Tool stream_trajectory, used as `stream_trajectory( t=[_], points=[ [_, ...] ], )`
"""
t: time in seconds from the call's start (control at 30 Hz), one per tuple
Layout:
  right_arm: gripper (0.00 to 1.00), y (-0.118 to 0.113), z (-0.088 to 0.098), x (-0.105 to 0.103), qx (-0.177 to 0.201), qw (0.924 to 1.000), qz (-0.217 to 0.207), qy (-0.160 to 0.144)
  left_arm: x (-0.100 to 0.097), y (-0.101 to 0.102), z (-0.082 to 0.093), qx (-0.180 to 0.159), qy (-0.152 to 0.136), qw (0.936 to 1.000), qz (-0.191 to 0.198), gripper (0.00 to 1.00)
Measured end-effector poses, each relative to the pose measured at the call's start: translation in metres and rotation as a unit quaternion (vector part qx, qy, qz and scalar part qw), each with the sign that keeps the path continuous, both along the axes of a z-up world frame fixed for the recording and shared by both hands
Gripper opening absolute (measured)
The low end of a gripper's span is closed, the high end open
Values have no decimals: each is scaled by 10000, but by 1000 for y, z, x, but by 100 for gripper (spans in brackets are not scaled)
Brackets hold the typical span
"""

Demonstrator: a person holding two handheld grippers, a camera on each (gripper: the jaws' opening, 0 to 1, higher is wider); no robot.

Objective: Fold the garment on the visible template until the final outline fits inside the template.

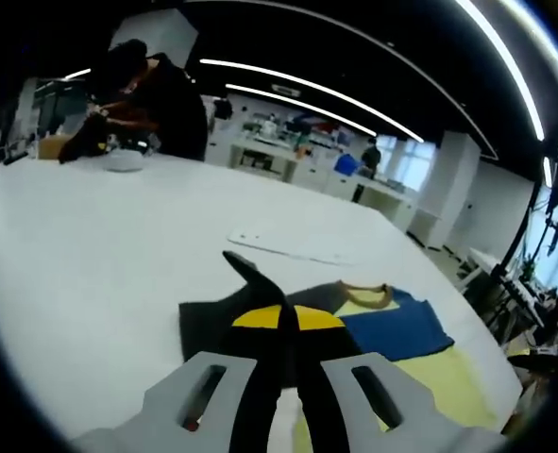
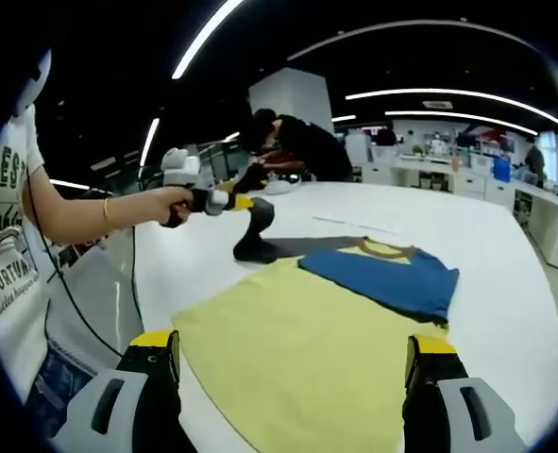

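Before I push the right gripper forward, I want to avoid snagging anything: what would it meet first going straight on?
Most likely the yellow body of the garment, spread on the table just ahead between the open right gripper jaws. Depth is unclear, so it might pass just above it.

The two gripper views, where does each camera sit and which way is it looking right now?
Left gripper view: rides on the left claw, shut on a grey sleeve, facing across the white table to a seated person.
Right gripper view: rides on the open right claw, low over the yellow hem, facing up the shirt; the person's own hand holds the left claw at the sleeve.
Shared: shirt, sleeve, table, seated person.
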State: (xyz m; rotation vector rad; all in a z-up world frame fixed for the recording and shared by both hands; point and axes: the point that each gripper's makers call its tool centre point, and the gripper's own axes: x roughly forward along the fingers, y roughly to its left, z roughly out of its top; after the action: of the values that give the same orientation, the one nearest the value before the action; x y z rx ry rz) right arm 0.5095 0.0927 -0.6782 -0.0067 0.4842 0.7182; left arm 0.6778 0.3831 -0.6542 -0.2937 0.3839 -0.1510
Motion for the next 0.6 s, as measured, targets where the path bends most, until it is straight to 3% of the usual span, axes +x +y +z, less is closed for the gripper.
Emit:
stream_trajectory(
  t=[0.6],
  points=[
    [99, -5, -4, -1, 12, 10000, -62, 74, 19, -45, 6, -283, -109, 9993, -221, 0]
  ],
)
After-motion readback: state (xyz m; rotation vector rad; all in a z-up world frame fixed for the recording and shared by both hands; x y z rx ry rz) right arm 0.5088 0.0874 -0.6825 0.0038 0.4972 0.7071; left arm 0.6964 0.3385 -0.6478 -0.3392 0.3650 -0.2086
